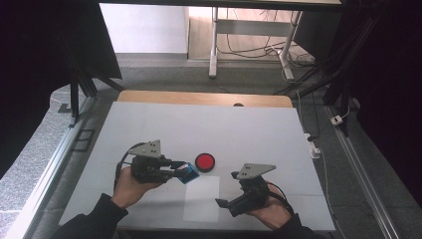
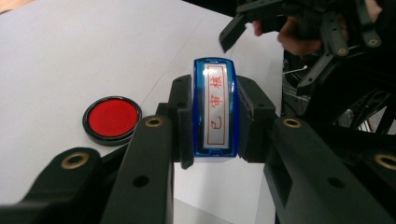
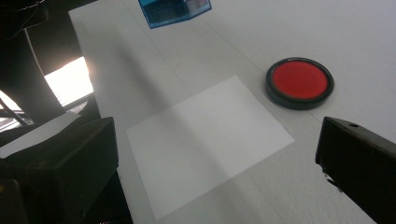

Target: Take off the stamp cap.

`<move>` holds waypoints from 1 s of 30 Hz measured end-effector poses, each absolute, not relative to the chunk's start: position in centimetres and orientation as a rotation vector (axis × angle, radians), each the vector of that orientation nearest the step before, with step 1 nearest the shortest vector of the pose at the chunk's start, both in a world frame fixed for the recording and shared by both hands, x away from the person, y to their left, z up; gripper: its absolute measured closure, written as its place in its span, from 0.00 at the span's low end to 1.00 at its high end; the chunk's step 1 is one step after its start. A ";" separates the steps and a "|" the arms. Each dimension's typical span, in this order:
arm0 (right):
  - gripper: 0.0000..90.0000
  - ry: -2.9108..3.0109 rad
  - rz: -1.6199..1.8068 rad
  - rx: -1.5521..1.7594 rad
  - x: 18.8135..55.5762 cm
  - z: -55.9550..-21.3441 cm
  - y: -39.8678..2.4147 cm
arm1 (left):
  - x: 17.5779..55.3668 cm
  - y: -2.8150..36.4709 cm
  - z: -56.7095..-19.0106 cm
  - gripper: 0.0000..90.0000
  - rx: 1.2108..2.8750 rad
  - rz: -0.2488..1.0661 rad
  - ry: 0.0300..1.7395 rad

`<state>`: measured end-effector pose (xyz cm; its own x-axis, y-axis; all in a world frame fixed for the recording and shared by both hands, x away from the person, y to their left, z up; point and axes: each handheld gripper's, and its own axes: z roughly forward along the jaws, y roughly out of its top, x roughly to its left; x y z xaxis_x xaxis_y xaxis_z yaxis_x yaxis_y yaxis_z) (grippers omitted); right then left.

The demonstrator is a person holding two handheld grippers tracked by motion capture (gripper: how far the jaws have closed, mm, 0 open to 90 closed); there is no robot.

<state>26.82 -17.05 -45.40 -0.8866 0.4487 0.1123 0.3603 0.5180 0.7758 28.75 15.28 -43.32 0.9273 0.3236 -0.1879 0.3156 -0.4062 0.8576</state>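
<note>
My left gripper point(image 2: 215, 126) is shut on a blue rectangular stamp point(image 2: 215, 109) whose white face carries red characters. In the high view the stamp point(image 1: 189, 174) hangs above the table, just left of a round red ink pad point(image 1: 205, 162) in a black rim. A white sheet of paper point(image 1: 201, 198) lies flat near the front edge, below the stamp. My right gripper point(image 1: 226, 189) stands open at the paper's right side, pointing left, with nothing between its jaws. In the right gripper view the paper point(image 3: 205, 140) lies ahead, the ink pad point(image 3: 300, 81) to the right and the stamp point(image 3: 173, 10) at the top.
A white mat point(image 1: 149, 129) covers the table, with a strip of wooden tabletop point(image 1: 199, 98) along the far edge. Black frame legs point(image 1: 79, 89) stand at the left, and cables and a desk's legs point(image 1: 214, 45) lie beyond the table.
</note>
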 end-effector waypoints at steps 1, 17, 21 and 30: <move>0.00 2.655 1.318 0.691 27.0 -45.4 -16.8 | 28.7 15.3 -43.3 0.78 2.017 0.007 0.454; 0.00 2.759 1.354 0.574 29.2 -45.6 -13.4 | 28.7 14.9 -43.2 0.78 2.011 -0.019 0.382; 0.08 2.786 1.353 0.526 29.4 -45.6 -12.8 | 28.7 14.7 -43.3 0.79 2.005 -0.032 0.349; 0.39 2.880 1.421 0.377 29.9 -45.5 -11.6 | 28.5 14.2 -43.5 0.79 2.016 -0.048 0.255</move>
